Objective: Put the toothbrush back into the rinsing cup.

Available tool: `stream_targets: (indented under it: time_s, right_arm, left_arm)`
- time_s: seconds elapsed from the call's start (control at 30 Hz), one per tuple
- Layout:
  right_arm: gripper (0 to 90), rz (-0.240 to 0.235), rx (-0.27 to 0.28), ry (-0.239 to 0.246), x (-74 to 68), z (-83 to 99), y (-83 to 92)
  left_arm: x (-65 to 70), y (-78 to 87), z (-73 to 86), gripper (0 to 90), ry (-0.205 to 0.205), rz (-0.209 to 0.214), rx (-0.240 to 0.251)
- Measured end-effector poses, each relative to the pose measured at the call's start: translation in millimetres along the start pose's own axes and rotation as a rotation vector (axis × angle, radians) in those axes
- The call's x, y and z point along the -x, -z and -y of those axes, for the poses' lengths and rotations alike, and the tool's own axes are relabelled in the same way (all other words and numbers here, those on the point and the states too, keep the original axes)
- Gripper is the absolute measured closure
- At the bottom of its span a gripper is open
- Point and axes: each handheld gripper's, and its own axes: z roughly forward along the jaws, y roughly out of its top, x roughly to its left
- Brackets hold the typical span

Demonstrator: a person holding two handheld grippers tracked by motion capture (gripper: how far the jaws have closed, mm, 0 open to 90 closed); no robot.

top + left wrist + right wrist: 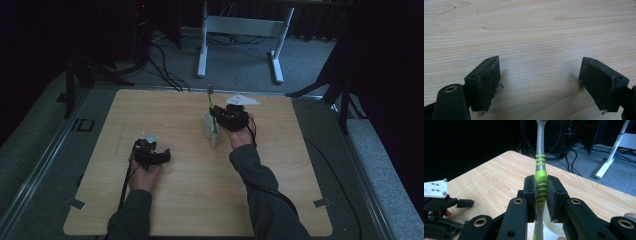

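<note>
No text, label or number can be read on anything here. The dim high view may hide small print.

A big wooden table [190, 210] with a light top and round corners sits in the middle; bits of grey tape [75, 203] stick out at its near corners; a grey carpet floor [240, 65] lies all around it; a white metal stand [240, 26] with two legs and long feet stands on the floor behind the table; black cables [165, 70] curl over the floor next to the stand; thin black legs [70, 90] of dark stands lean at the left and at the right; dark curtains [45, 35] hang at the back and at both sides.
</note>
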Motion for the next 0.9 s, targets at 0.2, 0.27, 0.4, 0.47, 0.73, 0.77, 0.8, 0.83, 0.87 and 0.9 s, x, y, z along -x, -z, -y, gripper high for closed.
stream_targets:
  time_s: [0.2, 0.27, 0.4, 0.47, 0.73, 0.77, 0.8, 0.83, 0.87, 0.9]
  right_arm:
    - [78.4, -0.009, -0.004, 0.008, 1.0, 3.2, 3.9]
    - [78.4, -0.015, -0.008, 0.013, 0.5, 4.3, 4.9]
    - [78.3, -0.020, -0.017, 0.018, 0.5, 7.2, 7.0]
    - [78.2, -0.024, -0.020, 0.015, 1.2, 8.6, 7.7]
    - [43.1, -0.088, -0.049, 0.012, 2.1, 17.2, 8.2]
    - [37.3, -0.067, -0.064, 0.021, 0.5, 18.4, 7.7]
    - [37.3, -0.067, -0.064, 0.021, 0.5, 18.4, 7.7]
    - [31.9, -0.070, -0.086, 0.022, -0.2, 20.8, 6.3]
    - [30.5, -0.066, -0.091, 0.024, -0.4, 21.9, 6.1]
    - [29.7, -0.061, -0.089, 0.023, -0.4, 22.7, 5.9]
  left_arm:
    - [0.0, 0.0, 0.0, 17.9, 0.000, 0.000, 0.000]
    - [0.0, 0.0, 0.0, 17.9, 0.000, 0.000, 0.000]
    - [-0.1, 0.1, 0.0, 17.9, 0.000, 0.001, -0.001]
    - [-0.1, 0.1, 0.0, 17.9, -0.001, 0.000, -0.002]
    - [0.0, 0.1, 0.0, 17.9, -0.001, 0.000, -0.001]
    - [0.0, 0.1, 0.0, 17.9, -0.001, 0.000, -0.001]
    - [0.1, 0.1, 0.0, 17.9, -0.001, 0.000, -0.001]
    - [0.1, 0.1, 0.0, 17.9, -0.001, 0.001, -0.001]
    - [0.1, 0.1, 0.0, 17.9, -0.001, 0.001, -0.001]
    - [0.1, 0.1, 0.0, 17.9, -0.001, 0.001, -0.001]
